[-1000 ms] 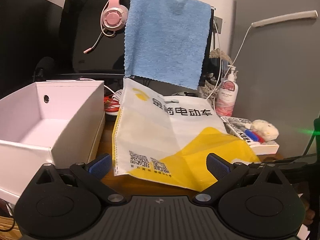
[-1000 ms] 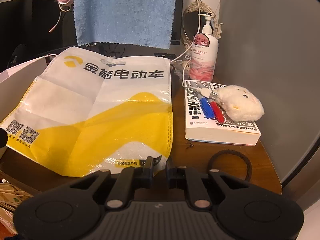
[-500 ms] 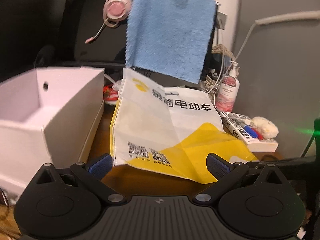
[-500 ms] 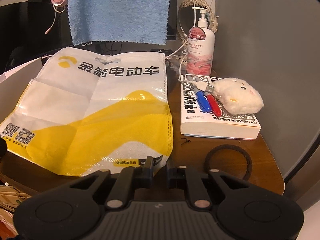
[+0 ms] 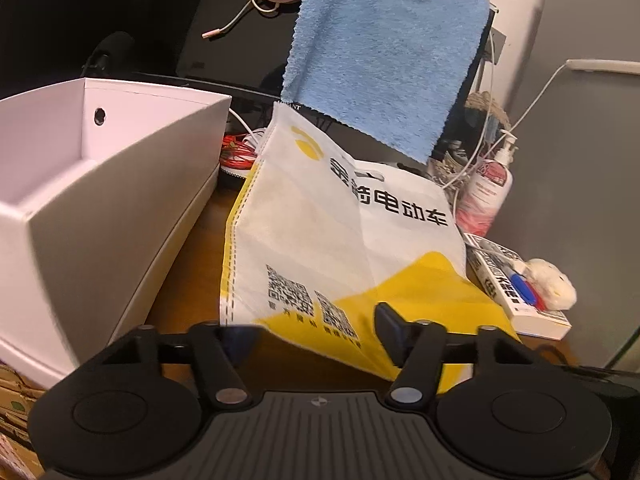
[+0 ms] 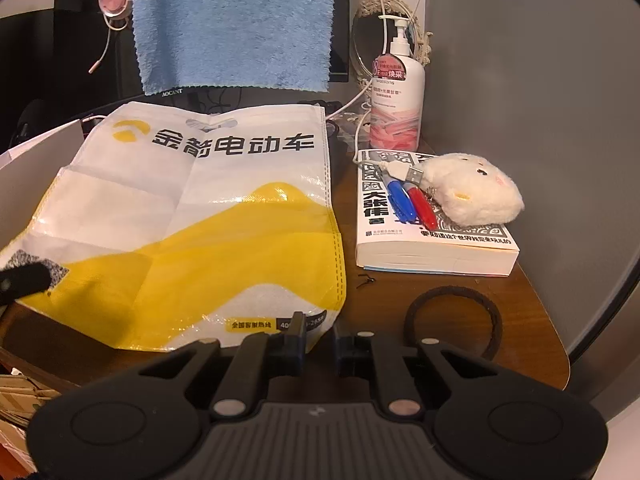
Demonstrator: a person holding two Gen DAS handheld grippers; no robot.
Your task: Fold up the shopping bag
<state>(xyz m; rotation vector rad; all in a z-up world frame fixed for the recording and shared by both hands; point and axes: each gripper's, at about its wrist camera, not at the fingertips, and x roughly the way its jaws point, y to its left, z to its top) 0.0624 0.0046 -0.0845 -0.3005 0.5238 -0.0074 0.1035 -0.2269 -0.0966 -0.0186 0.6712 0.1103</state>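
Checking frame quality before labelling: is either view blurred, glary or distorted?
Left wrist view: motion smear on the white cardboard box and the left gripper; strong fisheye bend. Right wrist view: sharp, with glare on the glossy yellow-and-white shopping bag and dark corner vignetting.

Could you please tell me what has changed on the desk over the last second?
The left hand-held gripper has advanced to the shopping bag, its fingers now straddling the near left corner by the QR codes, still open. The right hand-held gripper stays narrowed at the bag's near right corner. The bag, book, plush toy and white box have not moved.
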